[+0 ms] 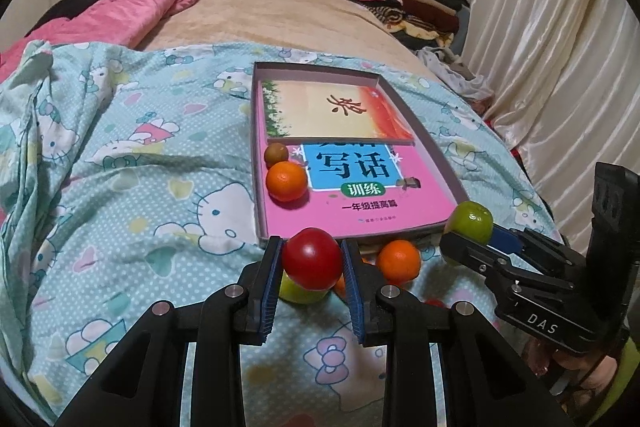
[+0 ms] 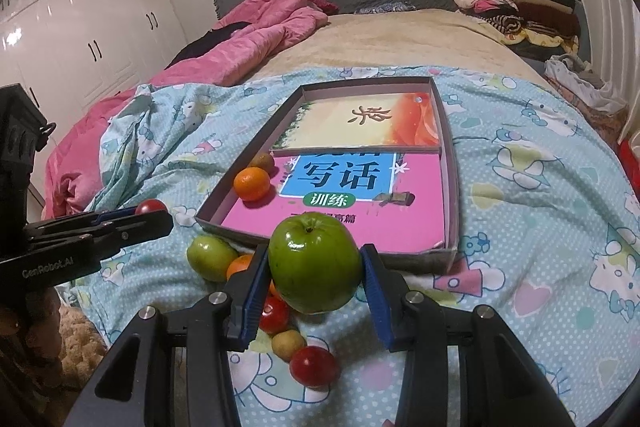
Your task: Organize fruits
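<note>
My left gripper (image 1: 313, 255) is shut on a red fruit (image 1: 313, 264), held just in front of the shallow box (image 1: 256, 147). My right gripper (image 2: 315, 257) is shut on a green apple (image 2: 315, 263), also held near the box's front edge (image 2: 452, 227); it shows in the left wrist view (image 1: 471, 223) too. Inside the box an orange (image 1: 287, 181) and a small brown fruit (image 1: 276, 154) lie at the left wall. Loose on the bedspread lie a green fruit (image 2: 210, 257), an orange (image 1: 398, 261), two red fruits (image 2: 314, 365) and a small yellow-brown fruit (image 2: 288, 345).
The box lies on a Hello Kitty bedspread (image 1: 140, 167) and holds a pink book (image 1: 360, 203) and a red-and-cream book (image 1: 340, 111). A pink quilt (image 2: 248, 35) lies far left. Folded clothes (image 2: 516, 7) are stacked far right. Curtains (image 1: 560, 47) hang at right.
</note>
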A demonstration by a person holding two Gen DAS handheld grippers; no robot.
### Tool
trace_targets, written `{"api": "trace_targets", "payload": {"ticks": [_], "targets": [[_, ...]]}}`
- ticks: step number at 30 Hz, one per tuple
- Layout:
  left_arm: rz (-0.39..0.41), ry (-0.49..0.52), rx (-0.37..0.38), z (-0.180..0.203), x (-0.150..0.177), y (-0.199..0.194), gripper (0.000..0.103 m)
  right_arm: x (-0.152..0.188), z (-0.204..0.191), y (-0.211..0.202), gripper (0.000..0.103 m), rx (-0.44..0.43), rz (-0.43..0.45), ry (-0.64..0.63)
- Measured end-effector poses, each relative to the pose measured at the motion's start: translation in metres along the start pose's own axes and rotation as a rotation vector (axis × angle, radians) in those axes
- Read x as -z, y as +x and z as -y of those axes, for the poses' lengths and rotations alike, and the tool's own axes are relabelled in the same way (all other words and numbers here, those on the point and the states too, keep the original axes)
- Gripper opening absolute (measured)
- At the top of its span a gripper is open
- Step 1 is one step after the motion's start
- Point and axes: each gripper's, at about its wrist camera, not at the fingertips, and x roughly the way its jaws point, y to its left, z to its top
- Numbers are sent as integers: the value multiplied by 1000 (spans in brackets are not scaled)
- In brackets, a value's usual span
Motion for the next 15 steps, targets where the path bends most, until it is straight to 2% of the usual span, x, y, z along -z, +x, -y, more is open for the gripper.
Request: {"api": "trace_targets", "payload": {"ticks": [15], "targets": [[28, -46, 11, 7, -16, 5, 30, -10, 4, -5, 45, -7, 59, 11]]}}
